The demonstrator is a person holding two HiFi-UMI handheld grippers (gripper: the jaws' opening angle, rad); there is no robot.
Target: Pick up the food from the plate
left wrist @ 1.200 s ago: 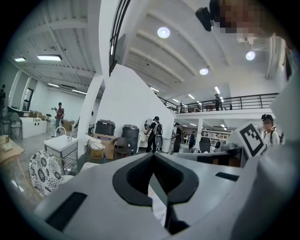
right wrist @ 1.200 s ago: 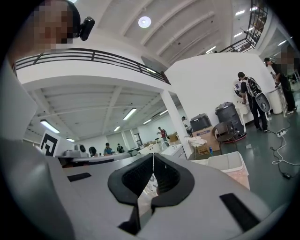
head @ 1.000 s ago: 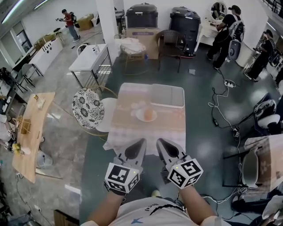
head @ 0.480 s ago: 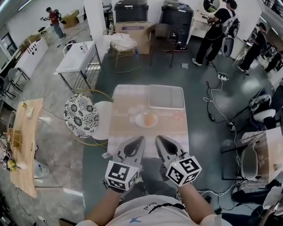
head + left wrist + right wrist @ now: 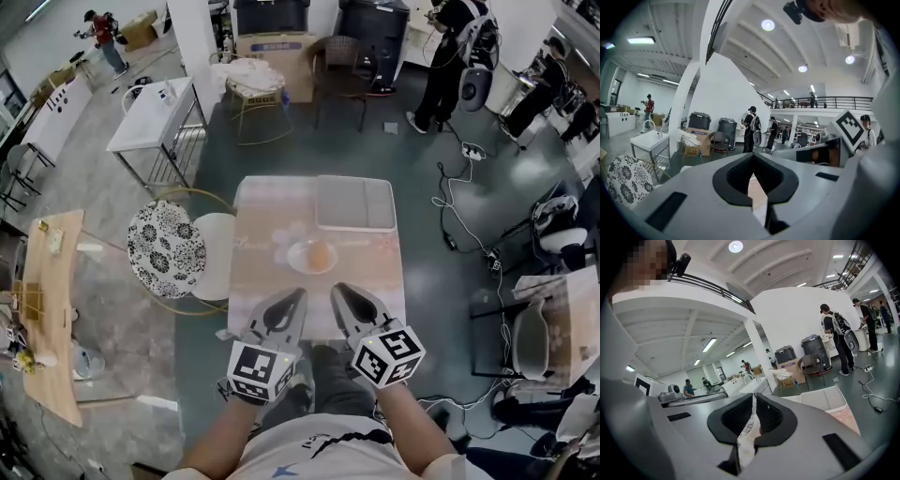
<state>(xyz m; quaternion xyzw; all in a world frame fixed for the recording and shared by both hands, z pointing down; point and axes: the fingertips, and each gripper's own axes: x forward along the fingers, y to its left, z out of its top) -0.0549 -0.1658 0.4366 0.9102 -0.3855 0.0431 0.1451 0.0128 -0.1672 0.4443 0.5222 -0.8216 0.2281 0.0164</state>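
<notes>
The person stands at the near end of the table (image 5: 262, 234), holding both claws low over its edge. The left gripper (image 5: 300, 294) and the right gripper (image 5: 335, 289) each have their jaws pressed together, with nothing between them. The food (image 5: 318, 253), a round orange piece, sits on the white plate (image 5: 297, 261) mid-table, beyond both claws and near a grey tray (image 5: 354, 202).

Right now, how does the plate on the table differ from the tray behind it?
The plate is round; the tray is rectangular. The plate holds an orange piece of food; the tray looks empty. The tray is larger, at the table's far right corner; the plate sits near the middle. Both are pale and lie flat.
</notes>
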